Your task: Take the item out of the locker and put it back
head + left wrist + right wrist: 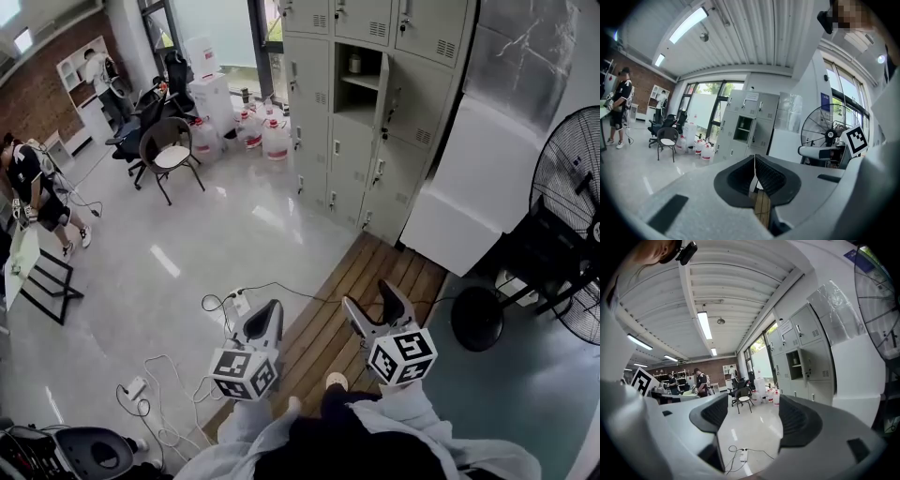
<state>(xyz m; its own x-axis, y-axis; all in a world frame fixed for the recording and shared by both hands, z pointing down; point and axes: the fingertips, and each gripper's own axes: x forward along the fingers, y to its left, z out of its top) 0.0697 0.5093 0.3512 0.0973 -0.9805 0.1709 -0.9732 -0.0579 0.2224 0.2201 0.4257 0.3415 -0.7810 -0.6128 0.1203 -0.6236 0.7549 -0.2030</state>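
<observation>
The grey locker bank point(375, 141) stands ahead at the far side of the room. One compartment has its door point(382, 94) swung open, and a small jar-like item point(354, 63) sits on its upper shelf. Both grippers hang low over the wooden floor strip, well short of the lockers. My left gripper point(270, 307) is shut with nothing between its pads point(755, 164). My right gripper point(368, 295) stands open and empty point(752, 413). The open compartment also shows in the left gripper view point(743, 129) and the right gripper view point(794, 364).
A large black fan point(572, 225) stands at the right beside a white panel point(473, 187). Water jugs point(262, 131) and a chair point(169, 150) stand left of the lockers. Cables and a power strip point(239, 302) lie on the floor. A person point(33, 187) stands at far left.
</observation>
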